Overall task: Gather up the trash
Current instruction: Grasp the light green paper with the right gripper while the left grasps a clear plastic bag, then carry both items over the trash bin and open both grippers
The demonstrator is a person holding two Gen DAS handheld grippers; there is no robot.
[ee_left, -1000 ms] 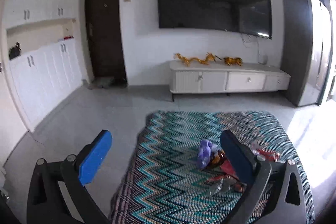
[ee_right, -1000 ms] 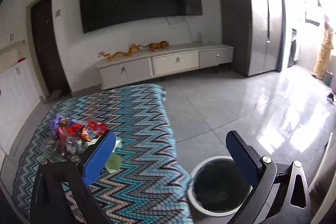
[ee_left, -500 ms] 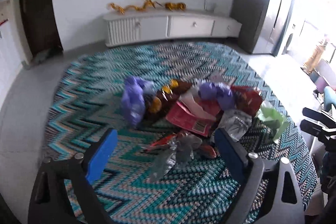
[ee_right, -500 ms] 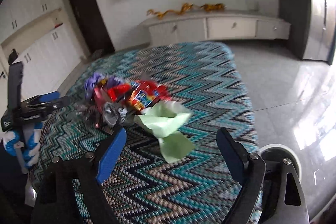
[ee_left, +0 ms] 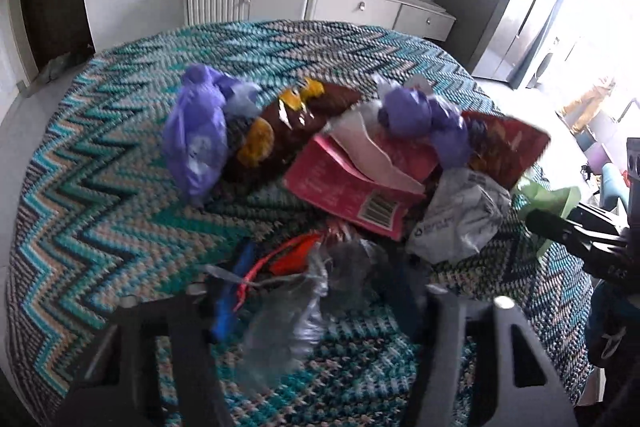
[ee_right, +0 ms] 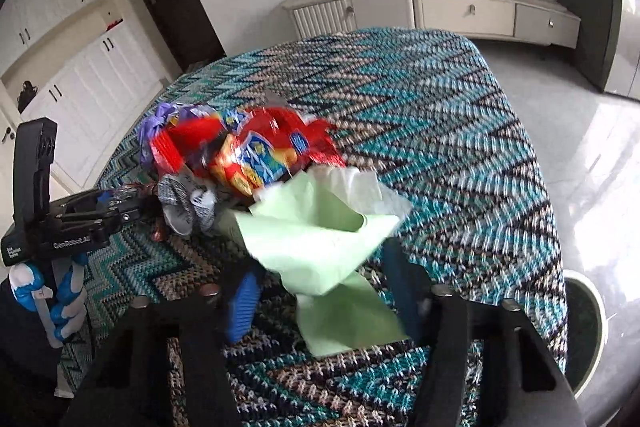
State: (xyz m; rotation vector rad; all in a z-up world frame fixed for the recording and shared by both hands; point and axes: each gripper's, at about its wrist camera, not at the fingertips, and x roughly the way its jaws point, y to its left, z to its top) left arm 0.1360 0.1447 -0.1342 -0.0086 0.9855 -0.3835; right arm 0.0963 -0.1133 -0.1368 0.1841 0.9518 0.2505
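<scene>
The left gripper (ee_left: 316,291) is closing its blue-padded jaws around a crumpled clear plastic wrapper (ee_left: 288,319) at the near edge of the trash pile; the pads are blurred, so I cannot tell whether they are pressing on it yet. The right gripper (ee_right: 324,291) is closing its jaws too, with a pale green paper sheet (ee_right: 320,239) lying between them, contact likewise unclear.

Beyond the left gripper, a pink cardboard packet (ee_left: 352,183) with a barcode is lying beside a crumpled grey foil bag (ee_left: 460,219), a brown snack bag (ee_left: 296,123) and a purple plastic bag (ee_left: 196,139) to the far left. From the right wrist view, a red and blue snack wrapper (ee_right: 260,155) is sitting just beyond the green sheet. Everything is resting on a teal zigzag woven cloth (ee_right: 440,131). A round white-rimmed bin (ee_right: 588,323) is standing on the floor at the near right.
</scene>
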